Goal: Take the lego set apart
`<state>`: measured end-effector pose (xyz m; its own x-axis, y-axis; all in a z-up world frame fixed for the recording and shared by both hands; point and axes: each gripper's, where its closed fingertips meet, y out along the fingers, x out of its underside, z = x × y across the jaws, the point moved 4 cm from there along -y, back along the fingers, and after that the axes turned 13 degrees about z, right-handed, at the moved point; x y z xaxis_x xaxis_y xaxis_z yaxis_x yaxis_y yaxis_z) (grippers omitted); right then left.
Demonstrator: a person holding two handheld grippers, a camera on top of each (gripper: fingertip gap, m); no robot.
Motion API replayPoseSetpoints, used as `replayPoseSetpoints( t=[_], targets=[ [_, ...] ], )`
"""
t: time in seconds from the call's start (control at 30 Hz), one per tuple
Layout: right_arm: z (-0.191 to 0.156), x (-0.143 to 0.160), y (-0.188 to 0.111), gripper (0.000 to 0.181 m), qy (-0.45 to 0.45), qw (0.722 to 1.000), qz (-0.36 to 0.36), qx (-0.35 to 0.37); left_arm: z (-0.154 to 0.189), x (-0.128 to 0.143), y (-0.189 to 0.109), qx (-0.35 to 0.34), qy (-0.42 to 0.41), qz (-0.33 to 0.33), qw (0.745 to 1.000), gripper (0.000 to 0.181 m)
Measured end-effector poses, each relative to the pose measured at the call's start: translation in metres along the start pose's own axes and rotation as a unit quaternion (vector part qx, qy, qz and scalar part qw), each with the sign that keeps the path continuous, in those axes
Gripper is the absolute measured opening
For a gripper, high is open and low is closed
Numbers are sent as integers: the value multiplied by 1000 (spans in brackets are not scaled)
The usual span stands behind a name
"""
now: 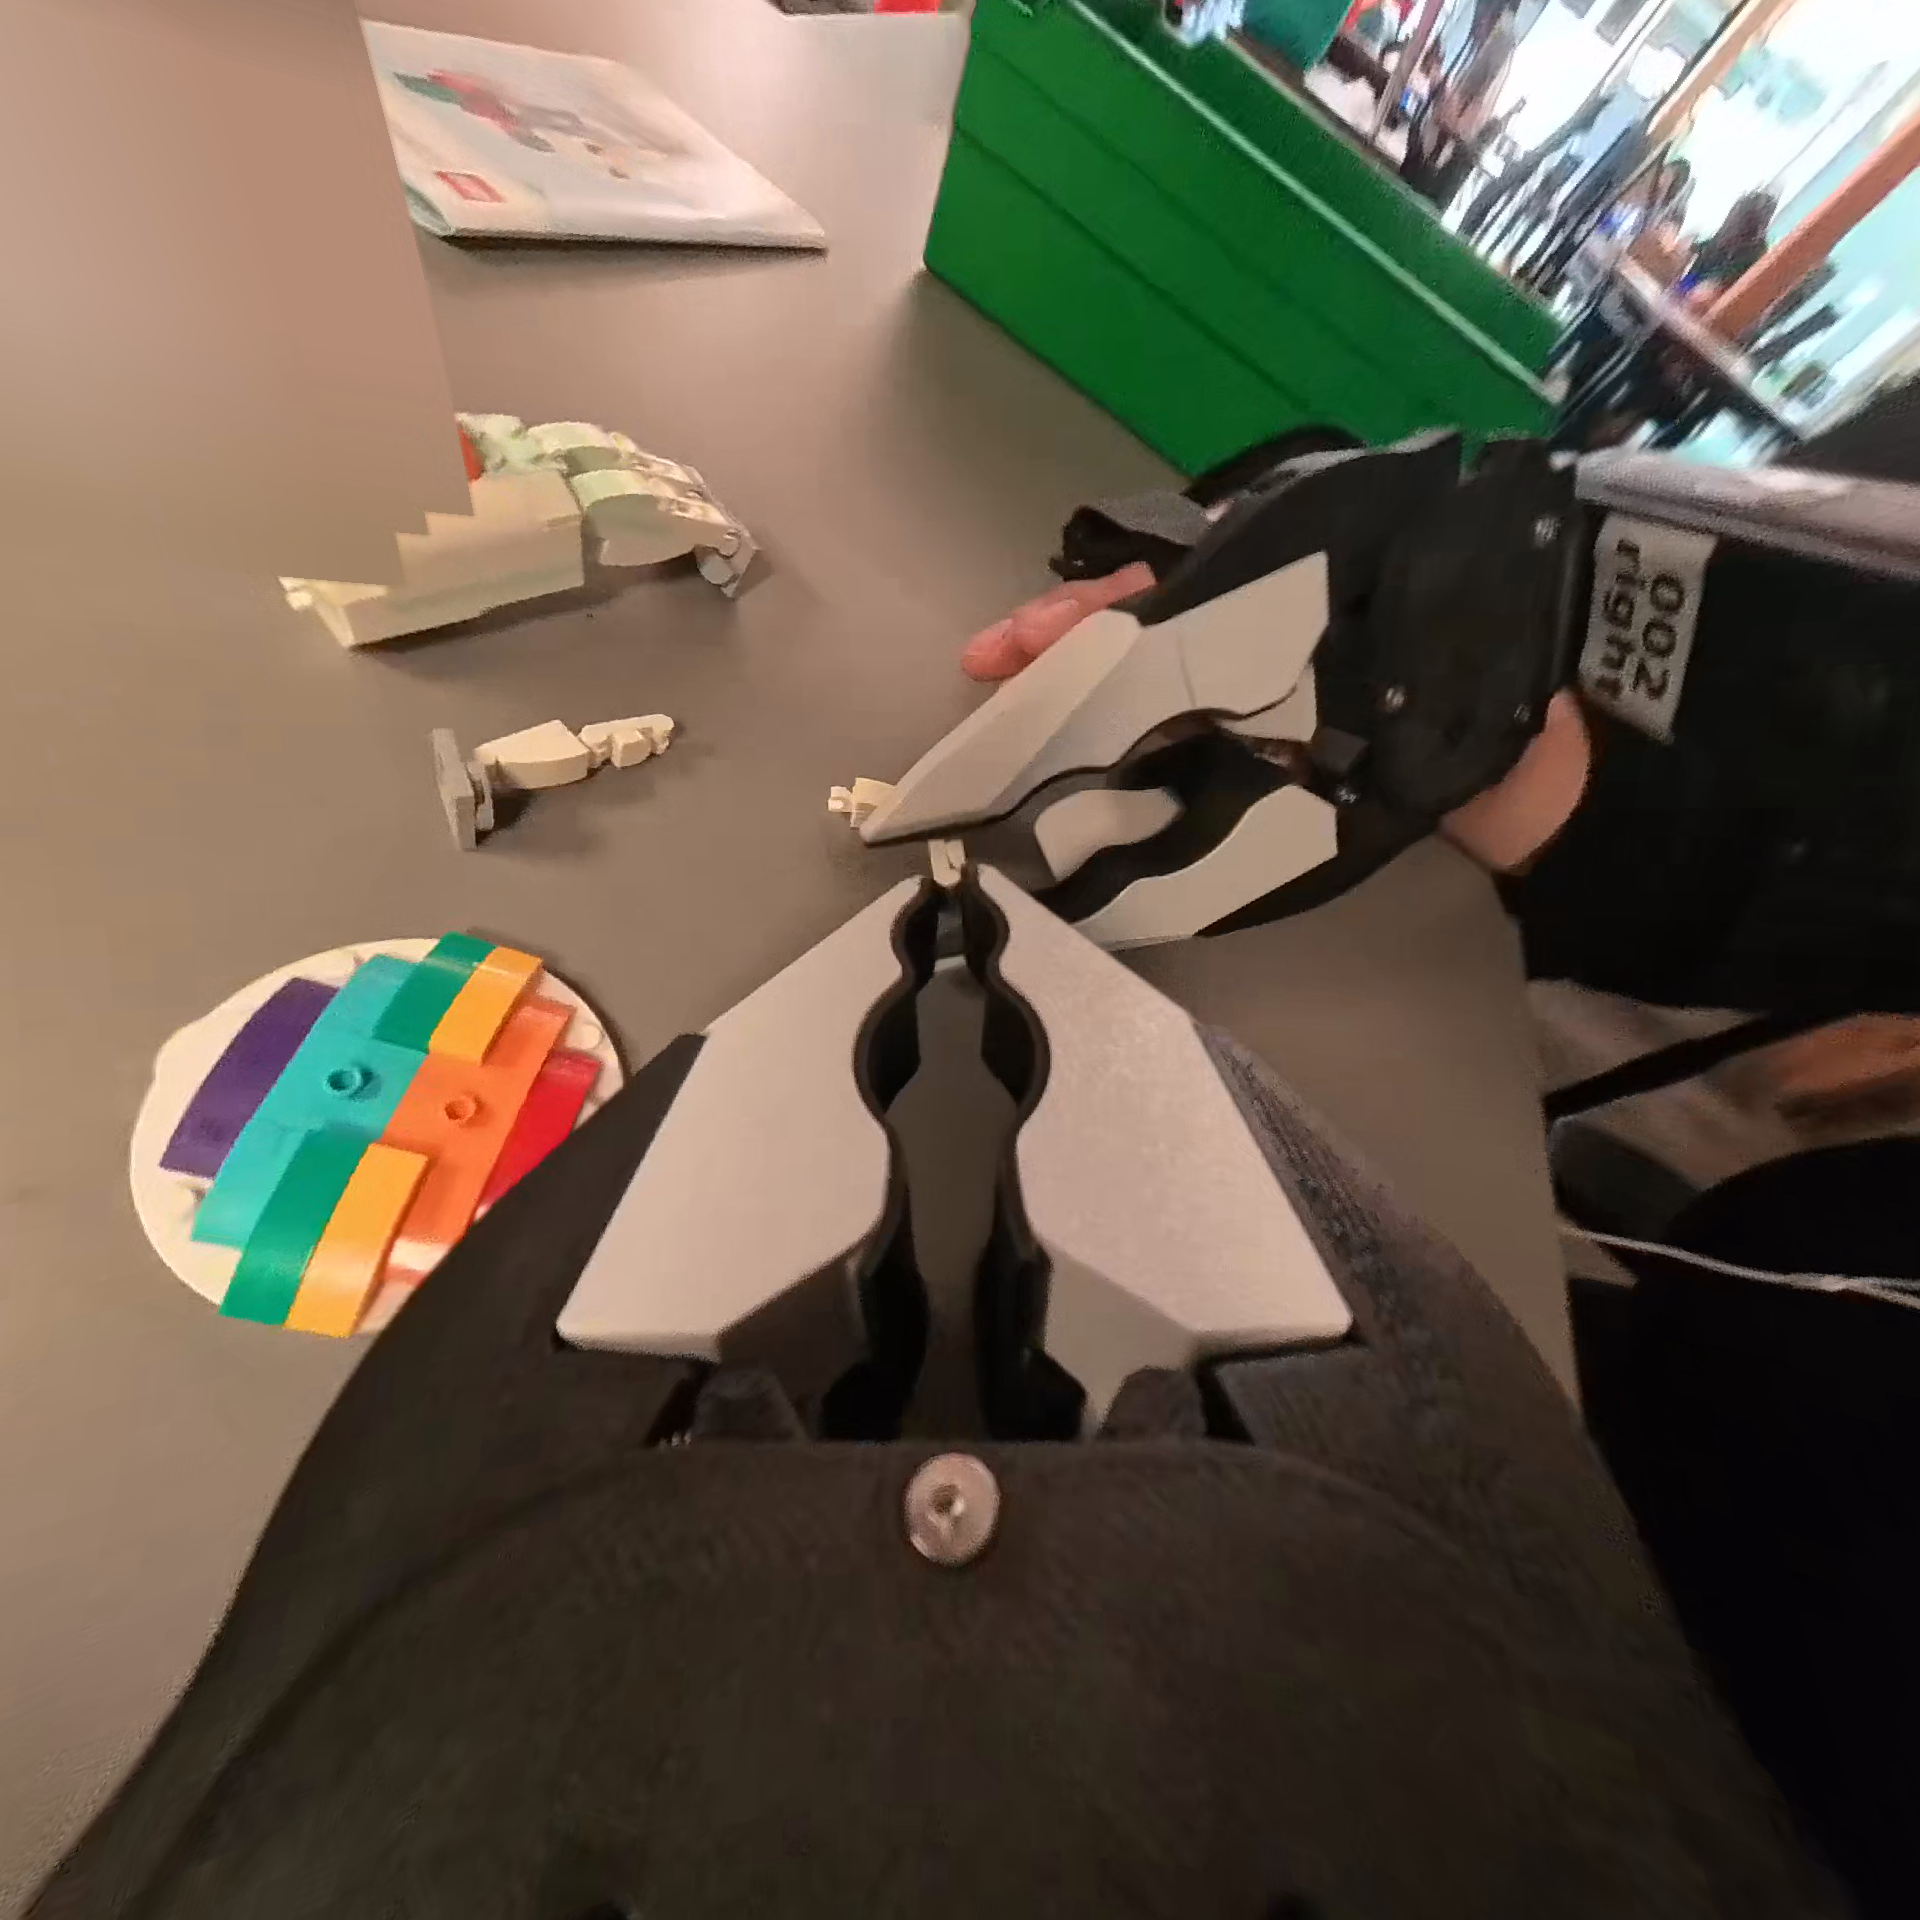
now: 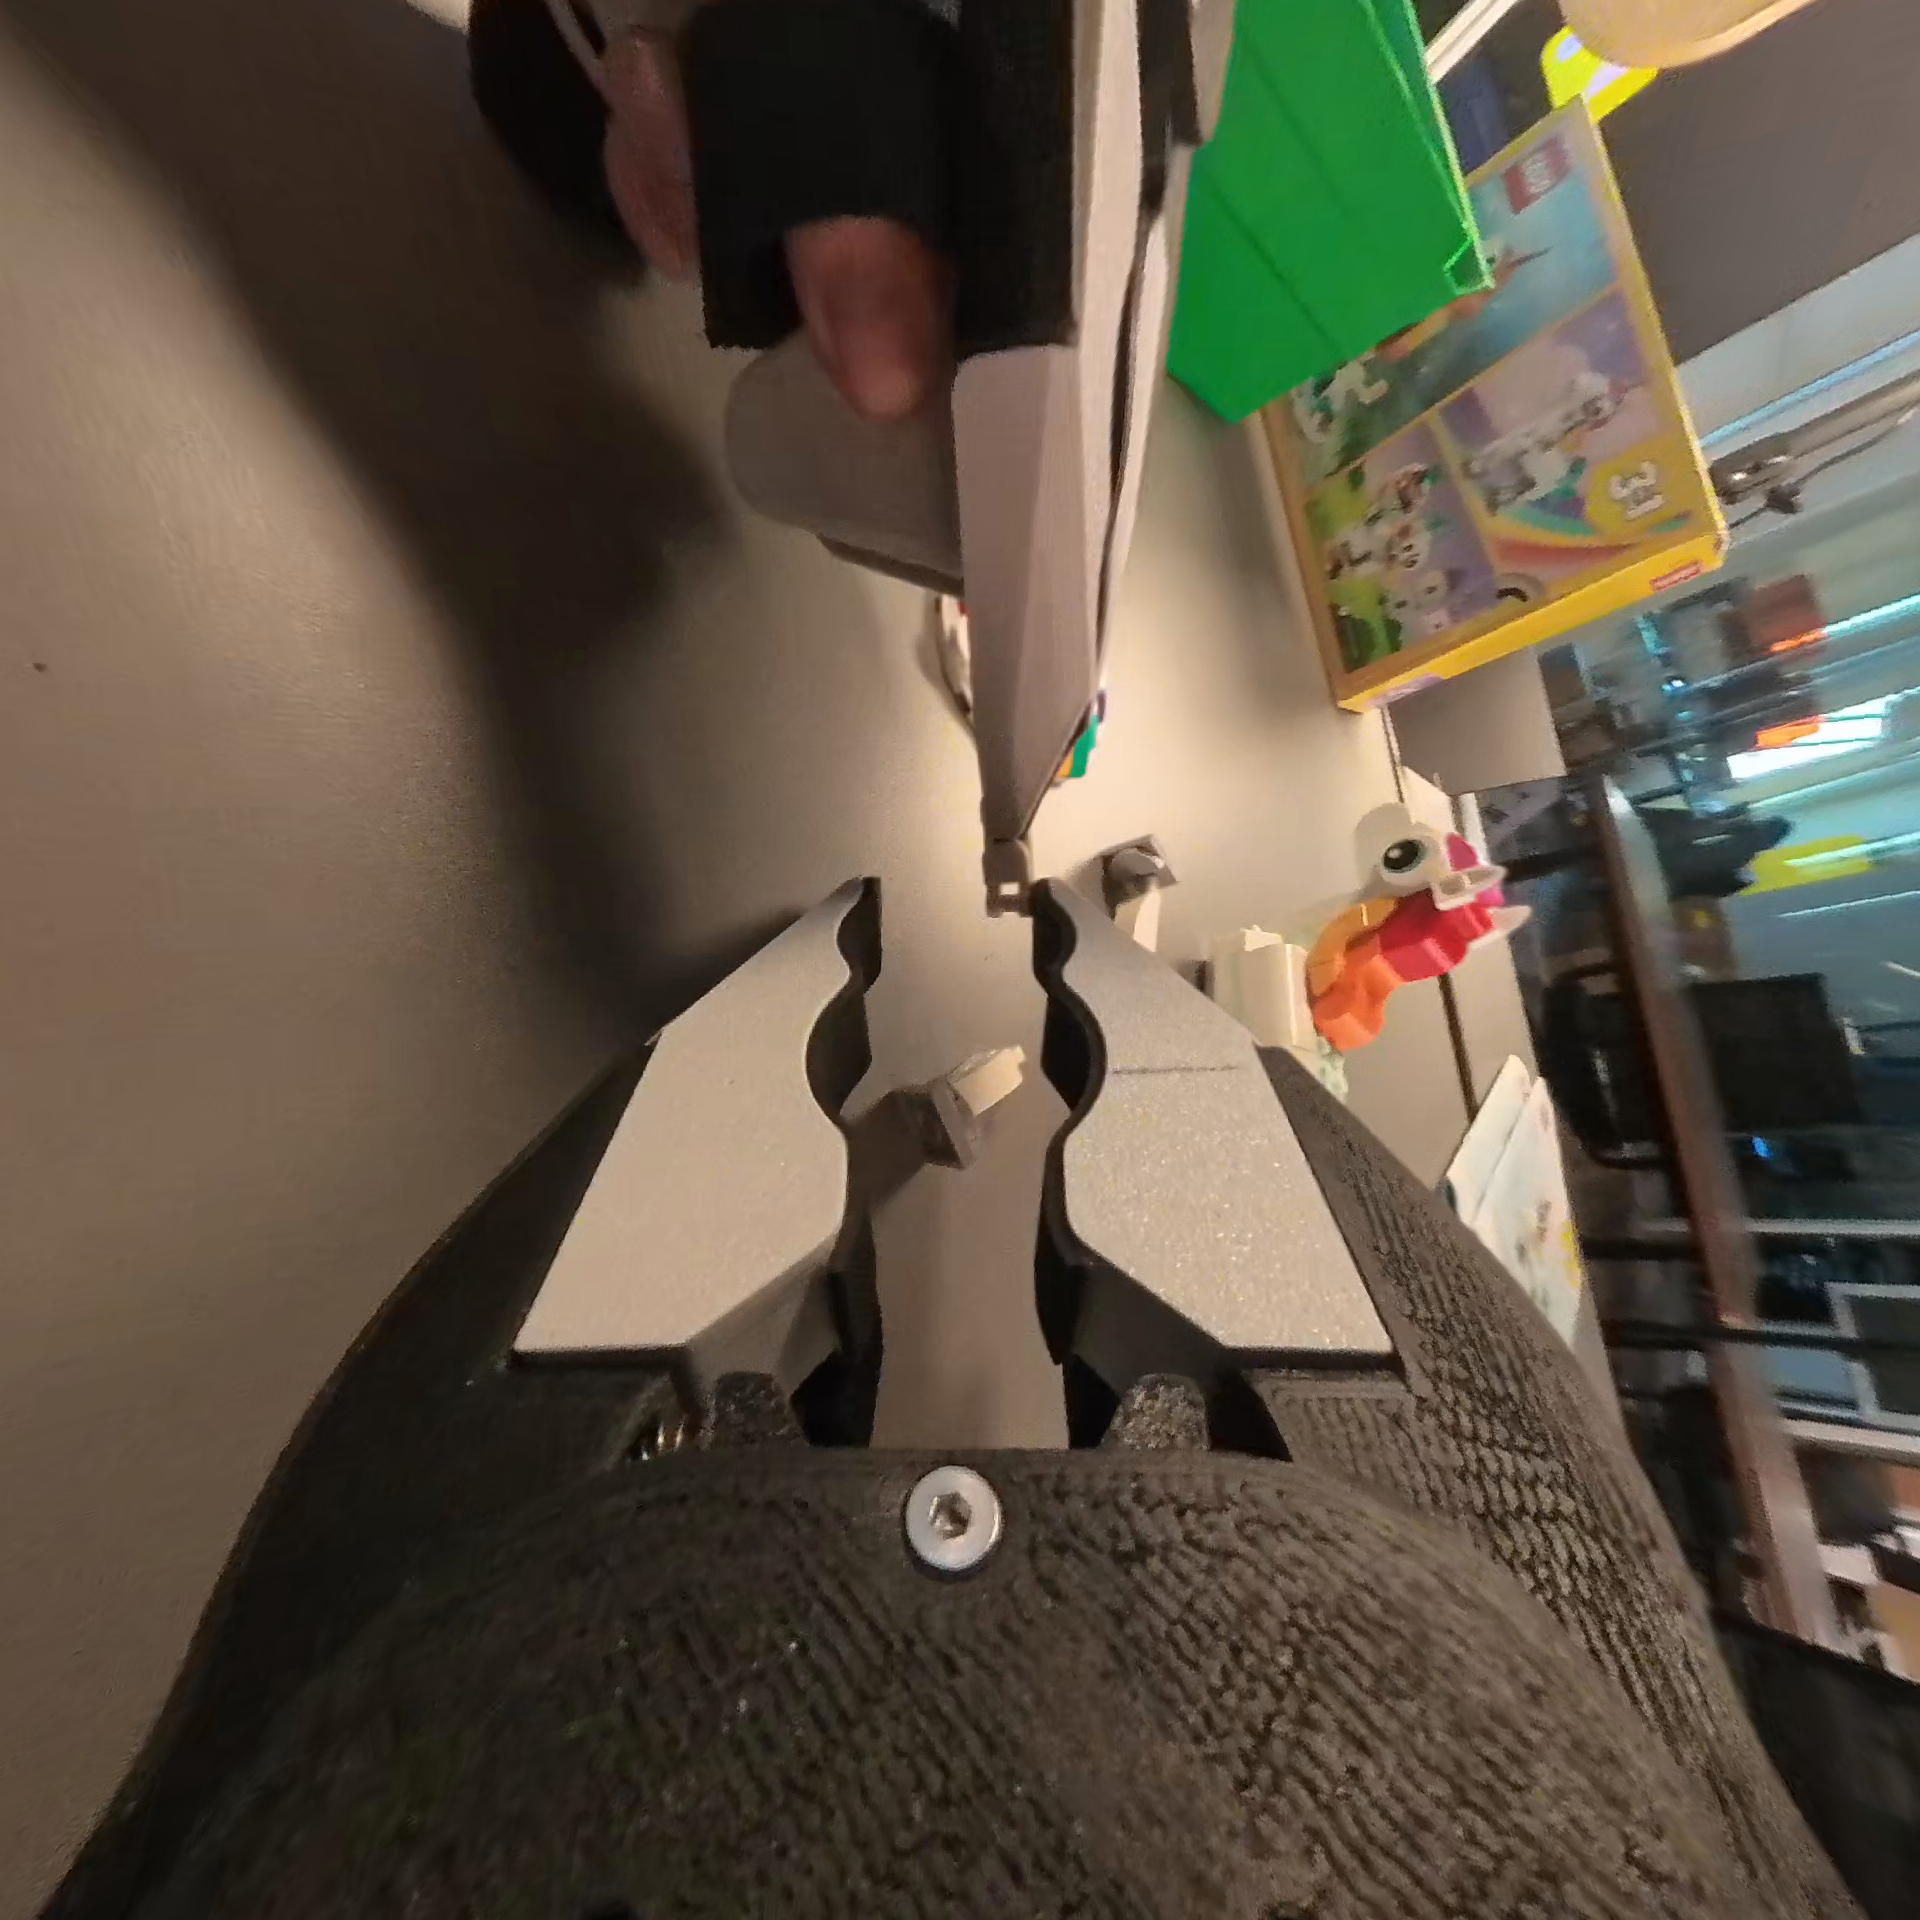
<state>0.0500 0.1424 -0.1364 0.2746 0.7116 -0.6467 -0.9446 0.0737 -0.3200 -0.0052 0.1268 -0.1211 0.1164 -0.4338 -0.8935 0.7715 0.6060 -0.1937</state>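
Observation:
My left gripper [image 1: 948, 896] is shut on a small cream lego piece [image 1: 948, 864] at its fingertips, held just above the grey table. It comes in from the top of the right wrist view [image 2: 1003, 821], where the piece [image 2: 1006, 881] sits just ahead of my right gripper's tips. My right gripper [image 2: 956, 899] is open and empty; in the left wrist view [image 1: 987, 862] it faces the left one tip to tip. Another small cream and grey piece [image 2: 956, 1101] lies on the table under the right fingers and also shows in the left wrist view [image 1: 854, 802].
A white stepped lego body [image 1: 488, 540], a small leg part [image 1: 551, 769] and a rainbow disc [image 1: 374, 1112] lie to the left. A booklet [image 1: 582, 145] and a green bin [image 1: 1195, 260] stand farther back. A lego head with a pink and orange mane [image 2: 1403, 914] and the set's box [image 2: 1486, 416] are nearby. Less than 4 cm separates the two grippers' tips. The rainbow disc [image 1: 374, 1112] sits 9 centimetres or so from the ends of my right fingers.

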Motion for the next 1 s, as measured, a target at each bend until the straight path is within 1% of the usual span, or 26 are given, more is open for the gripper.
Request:
replayPoseSetpoints(
  t=[0.13, 0.2, 0.3, 0.4, 0.47, 0.53, 0.6, 0.77, 0.9, 0.97, 1.0],
  targets=[
    [6, -7, -2, 20, -21, 999, 19, 29, -8, -1, -3, -20, -32, 9, 999, 3],
    [6, -9, -3, 15, -39, 998, 21, 35, -7, -1, -3, -14, -43, 10, 999, 4],
    [5, -11, -2, 12, -72, 996, 16, 43, -6, 0, -2, -3, -63, 8, 998, 3],
    [3, -11, -2, 6, -88, 995, 6, 35, -5, 3, -1, -2, -65, -2, 998, 3],
    [1, -10, -3, 6, -67, 998, 0, 13, -3, 5, 0, -6, -34, -18, 999, 3],
    [-2, -8, -4, 6, -30, 999, 3, -15, -1, 10, 1, -17, 31, -45, 998, 3],
    [-4, -7, -7, 6, 20, 999, 21, -44, 4, 13, 2, -11, 81, -69, 994, 3],
    [-3, -10, -17, 6, 135, 983, 75, -98, 14, 13, 0, 26, 99, -75, 992, 2],
    [-6, -6, -21, 5, 192, 968, 89, -138, 19, 18, 4, 33, 129, -89, 987, 1],
    [-6, -7, -23, 5, 213, 960, 100, -152, 22, 17, 4, 44, 142, -85, 985, 1],
    [-5, -8, -25, 5, 224, 955, 110, -159, 24, 16, 3, 52, 161, -78, 983, 0]
  ],
)
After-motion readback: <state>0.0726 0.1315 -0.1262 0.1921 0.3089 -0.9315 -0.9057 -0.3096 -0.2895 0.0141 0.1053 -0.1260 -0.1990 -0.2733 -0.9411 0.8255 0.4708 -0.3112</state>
